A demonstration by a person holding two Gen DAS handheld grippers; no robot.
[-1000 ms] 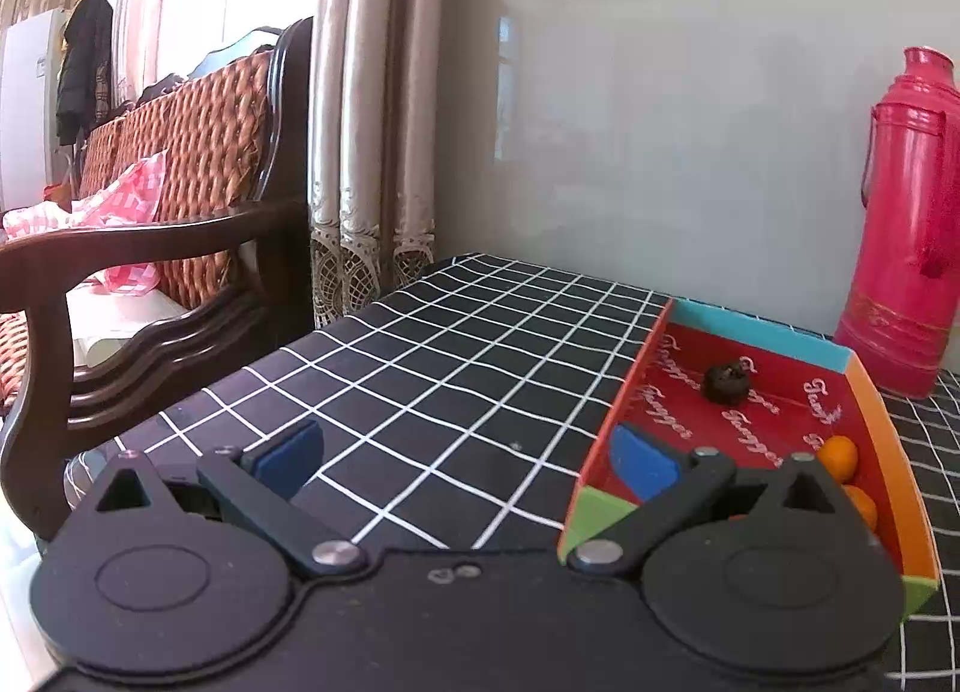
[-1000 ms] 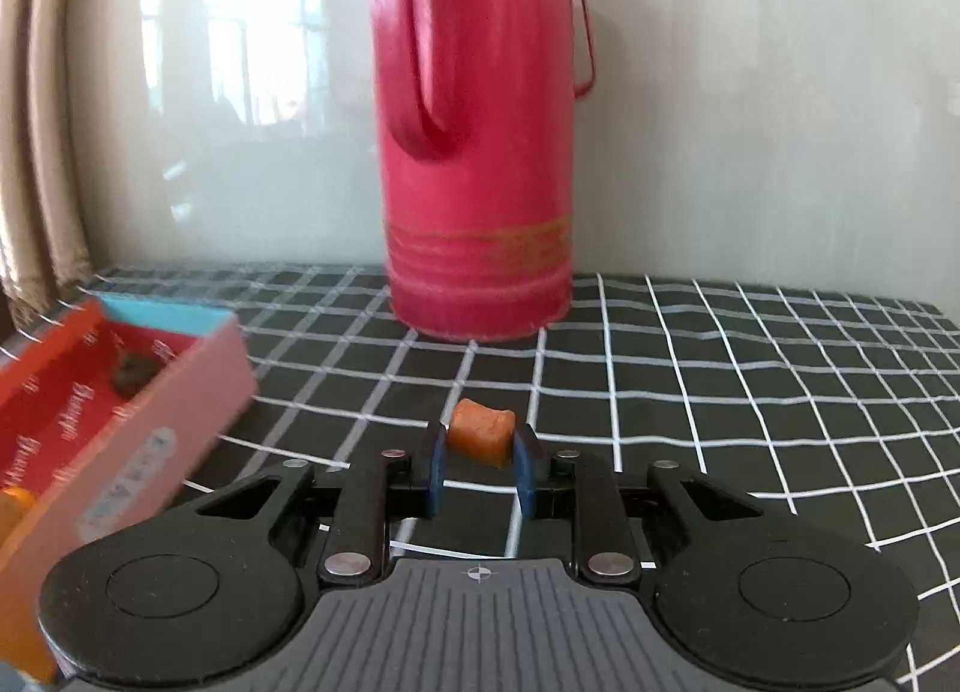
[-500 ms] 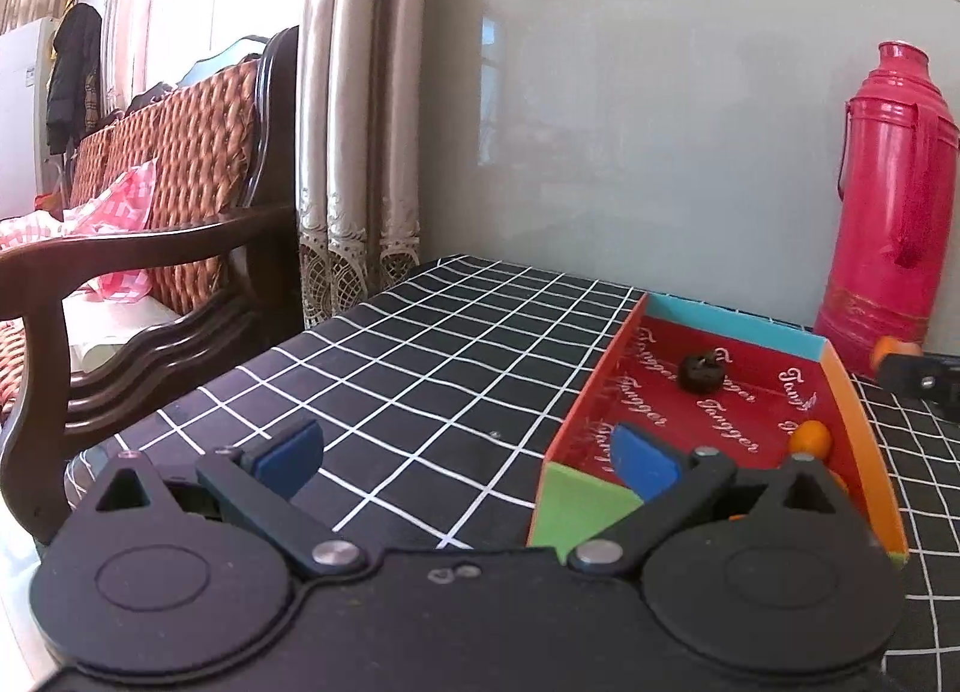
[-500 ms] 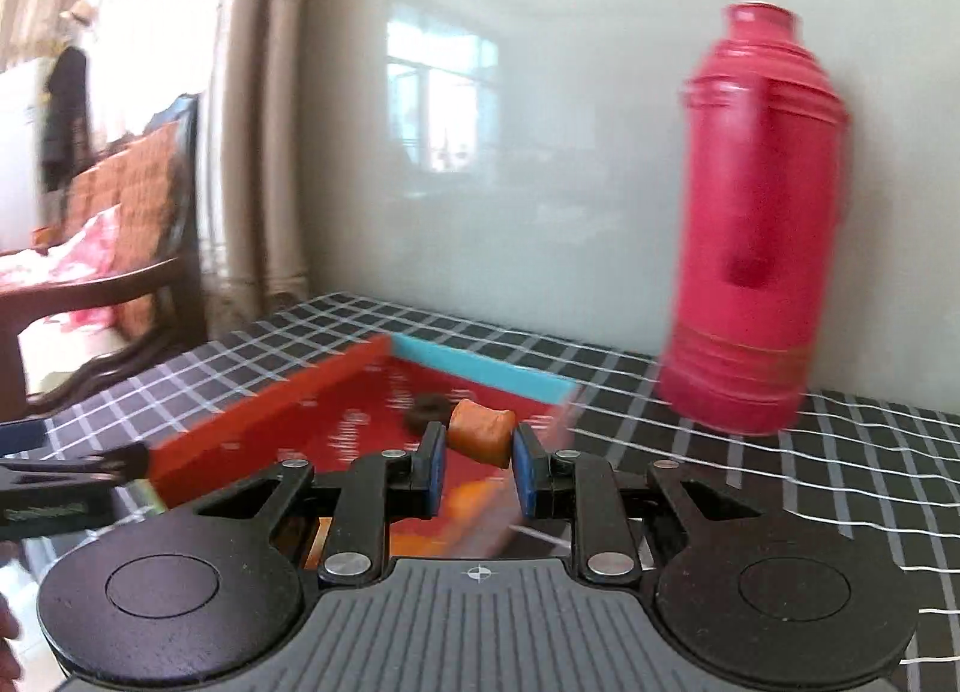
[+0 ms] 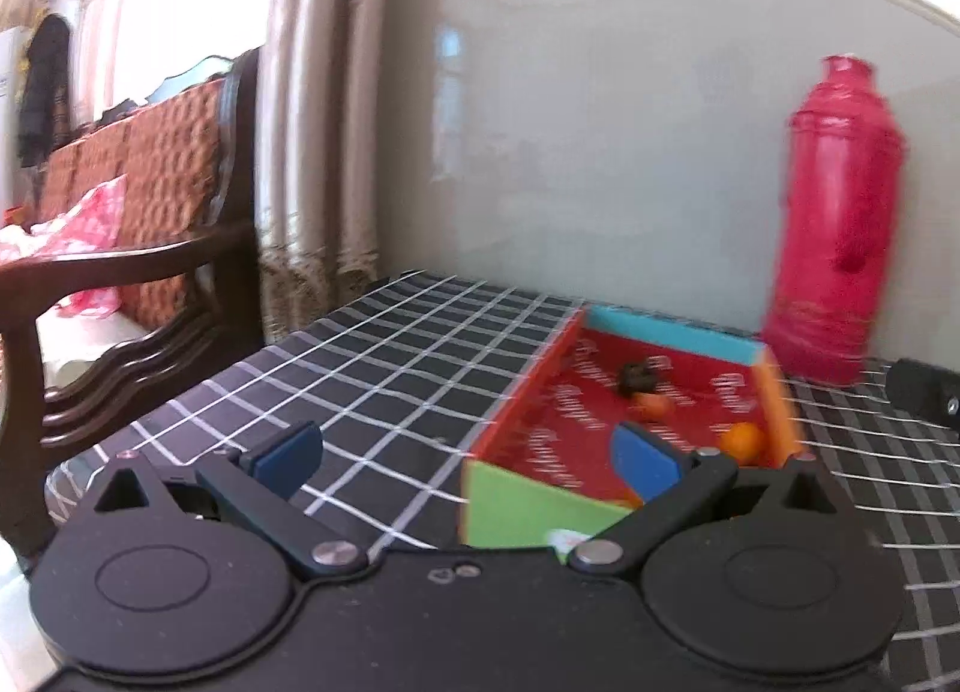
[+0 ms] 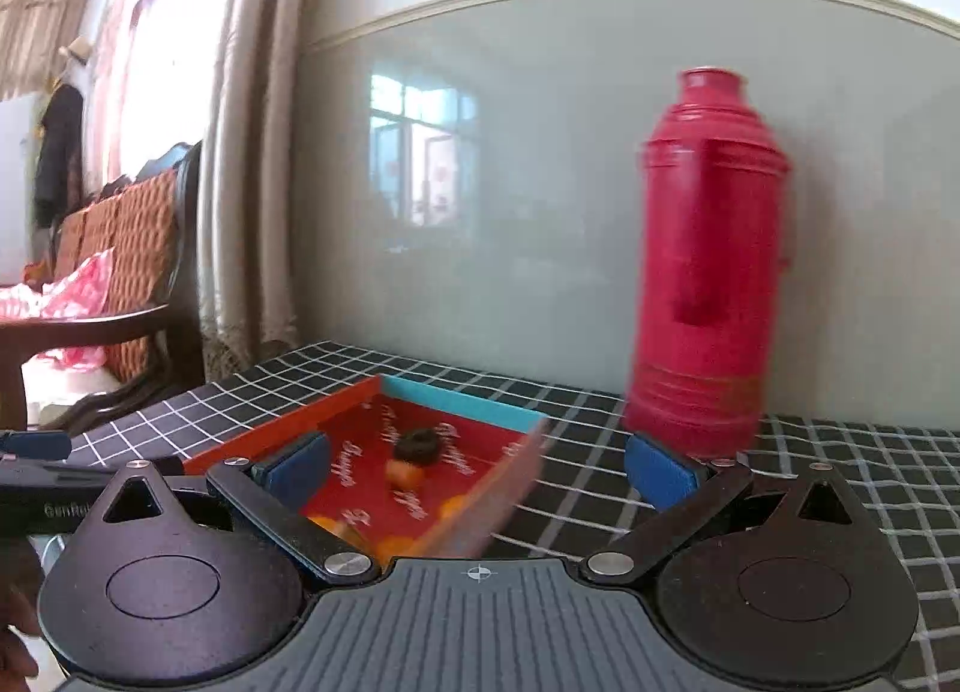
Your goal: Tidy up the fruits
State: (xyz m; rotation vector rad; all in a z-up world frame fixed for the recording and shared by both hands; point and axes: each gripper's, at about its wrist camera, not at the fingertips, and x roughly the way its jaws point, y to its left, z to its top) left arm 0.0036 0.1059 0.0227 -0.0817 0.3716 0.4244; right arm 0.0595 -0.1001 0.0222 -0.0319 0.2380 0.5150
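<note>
A red paper tray [image 5: 558, 386] with coloured walls sits on the checked table; it also shows in the right wrist view [image 6: 288, 434]. Inside lie a dark fruit [image 5: 637, 375], an orange piece [image 5: 653, 404] beside it and a round orange fruit [image 5: 743, 441]. In the right wrist view the dark fruit [image 6: 419, 443] and the orange piece [image 6: 403, 473] lie mid-tray. My left gripper [image 5: 465, 452] is open at the tray's near left corner. My right gripper [image 6: 477, 461] is open and empty above the tray's right side.
A tall red thermos [image 5: 840, 224] stands behind the tray against the wall; it also shows in the right wrist view [image 6: 708, 272]. A wooden sofa [image 5: 120, 248] stands left of the table. Curtains [image 5: 318, 110] hang at the back left.
My right gripper has opened and the orange piece it held now lies in the tray by the dark fruit. The left gripper has shifted slightly.
</note>
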